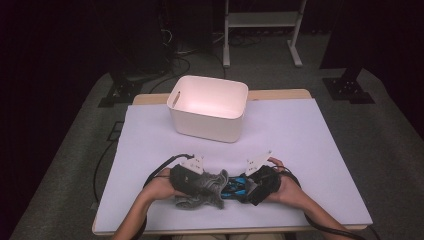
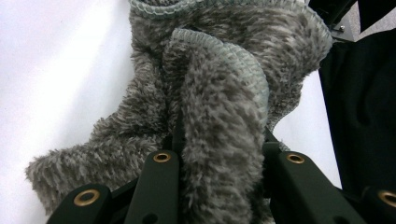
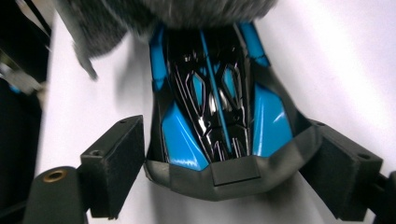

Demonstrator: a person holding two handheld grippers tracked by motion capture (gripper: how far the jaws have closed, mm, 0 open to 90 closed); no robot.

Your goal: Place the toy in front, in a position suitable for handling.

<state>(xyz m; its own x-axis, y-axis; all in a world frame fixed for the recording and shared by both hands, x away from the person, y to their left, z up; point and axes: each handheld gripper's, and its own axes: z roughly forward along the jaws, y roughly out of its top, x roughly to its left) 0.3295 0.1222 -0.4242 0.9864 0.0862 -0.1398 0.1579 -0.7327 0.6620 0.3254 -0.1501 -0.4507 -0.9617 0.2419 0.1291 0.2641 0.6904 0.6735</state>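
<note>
A grey fuzzy cloth (image 1: 204,189) lies bunched on the white table cover near the front edge. My left gripper (image 1: 212,183) is shut on a thick fold of it; in the left gripper view the fold (image 2: 212,98) fills the space between the jaws of the left gripper (image 2: 224,158). Right beside the cloth sits a glossy blue and black toy car (image 1: 234,188). My right gripper (image 1: 247,188) stands wide around the car's rear. In the right gripper view the car (image 3: 215,107) rests on the table between the pads (image 3: 116,161), nose under the cloth (image 3: 177,11).
A white plastic bin (image 1: 207,125) with a handle slot stands at the back middle of the table. The white cover (image 1: 300,140) stretches bare to the right and left. A white frame (image 1: 262,20) stands on the floor behind the table.
</note>
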